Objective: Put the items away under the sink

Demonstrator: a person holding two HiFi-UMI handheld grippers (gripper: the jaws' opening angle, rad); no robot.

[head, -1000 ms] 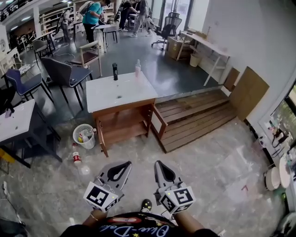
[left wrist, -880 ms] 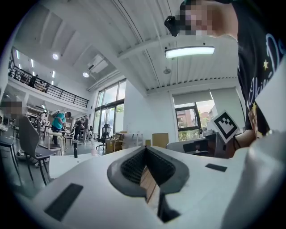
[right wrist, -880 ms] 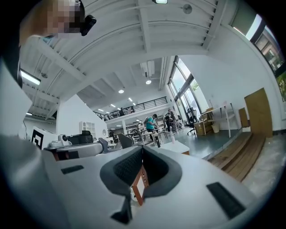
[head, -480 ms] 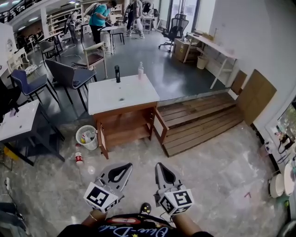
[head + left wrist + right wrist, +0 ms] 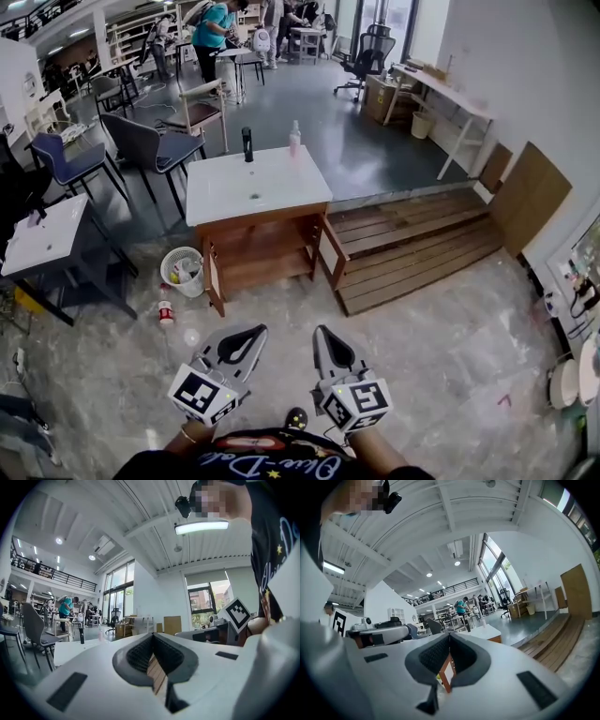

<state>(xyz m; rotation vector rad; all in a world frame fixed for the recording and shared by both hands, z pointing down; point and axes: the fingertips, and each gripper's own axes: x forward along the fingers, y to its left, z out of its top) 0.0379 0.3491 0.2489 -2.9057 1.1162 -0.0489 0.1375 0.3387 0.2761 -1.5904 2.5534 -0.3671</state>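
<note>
Low in the head view, the left gripper (image 5: pixel 246 342) and right gripper (image 5: pixel 328 345) sit side by side, both with jaws pressed together on nothing. Well ahead, the cabinet (image 5: pixel 267 248) under the sink (image 5: pixel 253 187) has its doors open. A pink bottle (image 5: pixel 294 139) stands on top near the faucet (image 5: pixel 247 143). The floor bottle (image 5: pixel 166 314) is just beside the basket (image 5: pixel 185 272).

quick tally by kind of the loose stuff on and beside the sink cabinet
pink bottle, on the sink top: 1
black upright cylinder, on the sink top: 1
white basket, on the floor left of the cabinet: 1
red-labelled bottle, on the floor: 1
small clear round thing, on the floor, too blurred to name: 1
total: 5
</note>
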